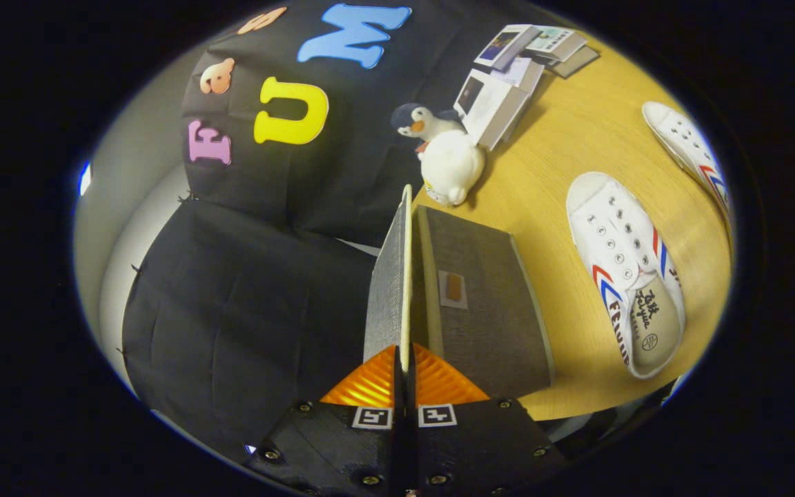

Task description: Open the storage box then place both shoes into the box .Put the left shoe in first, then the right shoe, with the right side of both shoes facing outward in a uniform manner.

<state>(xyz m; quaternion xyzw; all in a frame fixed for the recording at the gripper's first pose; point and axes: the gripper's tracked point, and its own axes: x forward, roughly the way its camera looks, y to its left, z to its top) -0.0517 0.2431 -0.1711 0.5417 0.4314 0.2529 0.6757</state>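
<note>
the gripper (pixel 404 373) has its two fingers clenched on the thin lid (pixel 389 283) of the grey fabric storage box (pixel 487 310), one finger on each face of the panel. the lid stands on edge, raised away from the box, and runs straight ahead from the fingertips. the box sits just beside the lid on the light wooden table (pixel 577 145), with a small tan tab (pixel 453 288) on the face turned toward the camera.

taking the box as the landmark: a white canvas shoe with red and blue stripes (pixel 624 273) lies on the table near its far side, sole down, opening visible, not touching it. a second matching white shoe (pixel 687 148) lies further out beyond the first one, well apart from the box. just past the box's far end rests a plush penguin (pixel 442 148), close to the tip of the raised lid. beyond the penguin stands a pile of white booklets and small cartons (pixel 515 76).

on the other side of the lid hangs the black cloth wall (pixel 246 304) of the booth. the raised lid hides part of the box behind it.
</note>
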